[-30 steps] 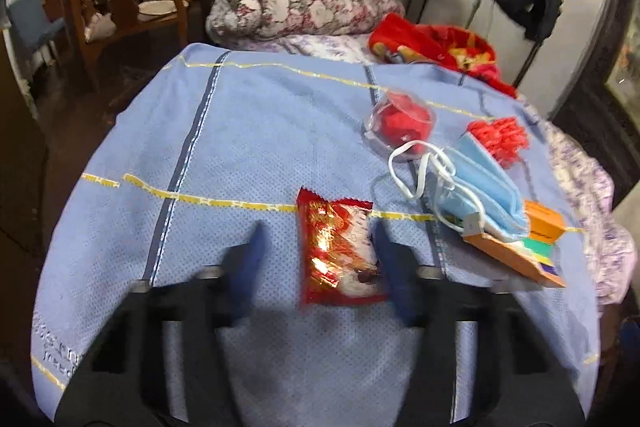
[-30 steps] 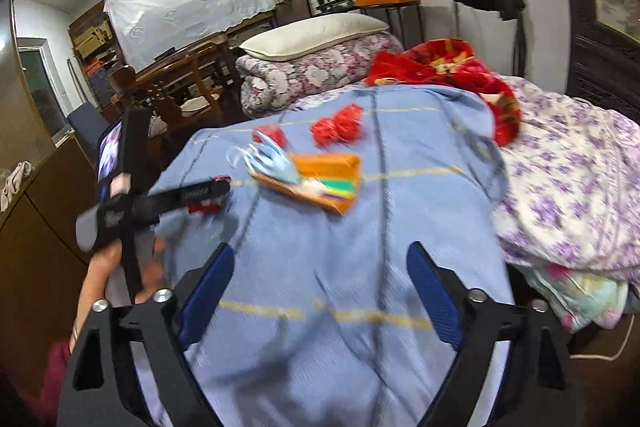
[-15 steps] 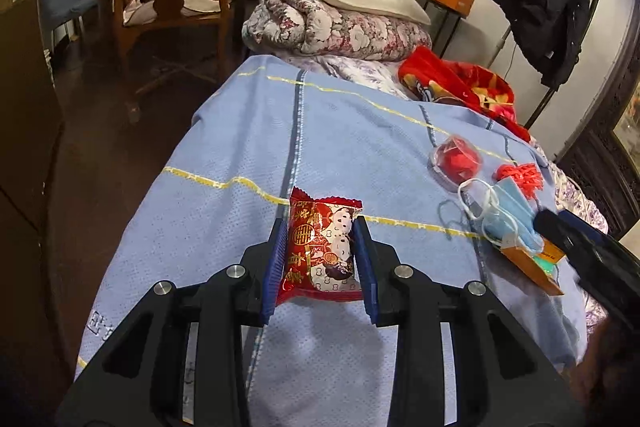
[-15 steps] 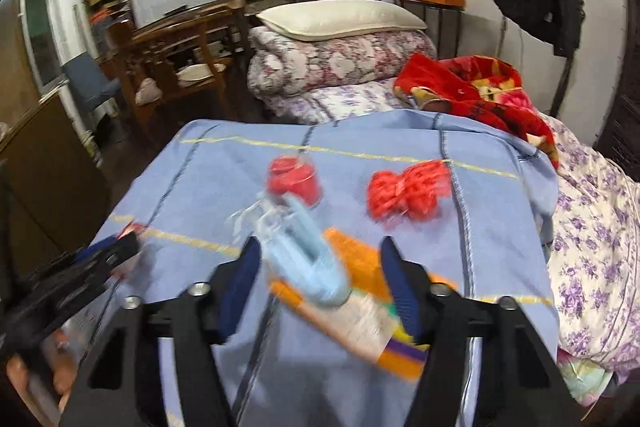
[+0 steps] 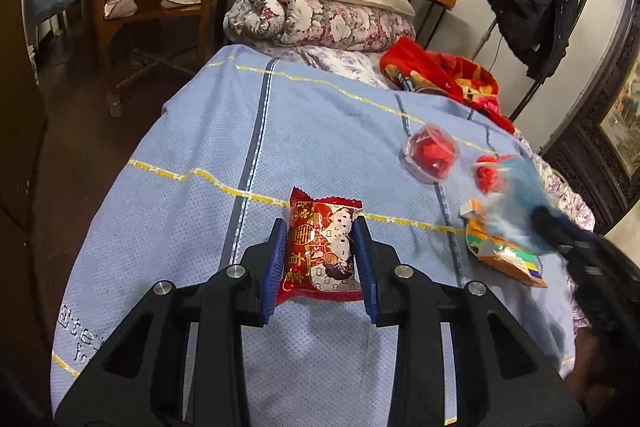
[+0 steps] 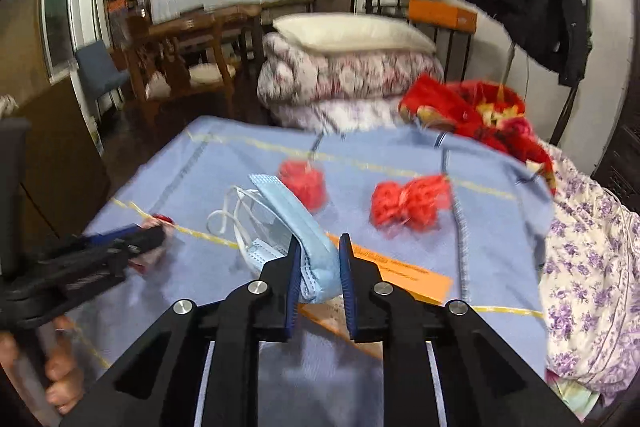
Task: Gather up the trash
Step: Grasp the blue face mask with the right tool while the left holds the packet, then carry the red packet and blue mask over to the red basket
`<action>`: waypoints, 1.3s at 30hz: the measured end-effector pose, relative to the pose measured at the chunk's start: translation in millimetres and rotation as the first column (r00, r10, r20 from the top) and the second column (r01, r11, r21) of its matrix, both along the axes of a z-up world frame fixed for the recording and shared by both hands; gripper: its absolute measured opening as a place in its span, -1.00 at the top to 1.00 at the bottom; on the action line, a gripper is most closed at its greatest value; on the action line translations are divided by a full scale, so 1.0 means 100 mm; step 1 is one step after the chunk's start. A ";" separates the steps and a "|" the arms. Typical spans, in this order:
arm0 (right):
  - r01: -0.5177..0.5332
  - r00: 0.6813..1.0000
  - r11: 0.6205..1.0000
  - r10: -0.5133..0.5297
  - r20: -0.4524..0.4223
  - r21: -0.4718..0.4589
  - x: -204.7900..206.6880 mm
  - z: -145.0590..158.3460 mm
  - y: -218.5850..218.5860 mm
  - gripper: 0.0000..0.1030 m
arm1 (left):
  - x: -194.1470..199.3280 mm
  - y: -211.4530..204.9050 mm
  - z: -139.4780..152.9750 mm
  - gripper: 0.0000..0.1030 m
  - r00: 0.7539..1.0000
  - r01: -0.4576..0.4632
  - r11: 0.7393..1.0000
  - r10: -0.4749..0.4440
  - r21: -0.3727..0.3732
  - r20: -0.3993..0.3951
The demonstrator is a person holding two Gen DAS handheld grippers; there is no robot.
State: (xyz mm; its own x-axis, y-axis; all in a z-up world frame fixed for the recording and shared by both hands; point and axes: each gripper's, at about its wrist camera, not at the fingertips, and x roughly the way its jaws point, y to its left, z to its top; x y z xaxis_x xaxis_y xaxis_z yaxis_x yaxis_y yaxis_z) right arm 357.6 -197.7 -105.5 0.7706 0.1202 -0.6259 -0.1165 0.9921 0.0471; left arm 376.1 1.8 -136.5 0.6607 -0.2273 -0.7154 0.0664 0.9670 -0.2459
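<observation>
On a blue bedspread (image 5: 320, 131), the left gripper (image 5: 320, 227) pinches a red snack packet (image 5: 322, 251), while the right gripper's (image 6: 318, 247) jaws are closing on a blue face mask (image 6: 296, 223) atop an orange packet (image 6: 400, 273).

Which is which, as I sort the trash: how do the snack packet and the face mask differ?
The snack packet is red, printed and glossy; the face mask is plain pale blue with white loops. The left gripper clamps the packet; the right gripper's jaws are closing on the mask. Both are at the blue blanket.
</observation>
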 end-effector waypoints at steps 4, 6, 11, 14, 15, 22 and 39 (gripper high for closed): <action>0.005 0.997 0.999 -0.008 0.077 0.046 -0.42 0.39 -0.17 0.64 | -0.08 0.04 0.11 0.33 1.000 0.011 0.999 -0.010 -0.036 0.029; 0.003 0.996 0.998 -0.009 0.094 0.062 -0.59 0.52 -0.24 0.64 | -0.14 0.05 0.18 0.33 0.999 0.025 0.998 -0.022 -0.053 0.049; 0.005 0.994 0.994 -0.018 0.112 0.109 -1.08 0.72 -0.39 0.64 | -0.40 0.00 0.36 0.33 0.992 0.060 0.996 -0.053 -0.058 0.113; 0.012 0.992 0.993 -0.027 0.122 0.117 -1.40 0.79 -0.47 0.64 | -0.61 -0.05 0.42 0.33 0.988 0.088 0.993 -0.077 -0.081 0.133; 0.015 0.992 0.993 -0.030 0.125 0.119 -1.52 0.81 -0.50 0.64 | -0.68 -0.07 0.43 0.33 0.987 0.093 0.992 -0.081 -0.081 0.138; 0.044 0.985 0.989 -0.066 0.159 0.140 -2.36 0.87 -0.78 0.63 | -1.67 -0.03 0.30 0.33 0.983 0.123 0.987 -0.107 -0.105 0.146; 0.099 0.947 0.977 -0.151 0.285 0.189 -3.96 1.10 -1.43 0.62 | -3.25 -0.71 1.22 0.33 0.898 0.295 0.956 -0.277 0.001 0.341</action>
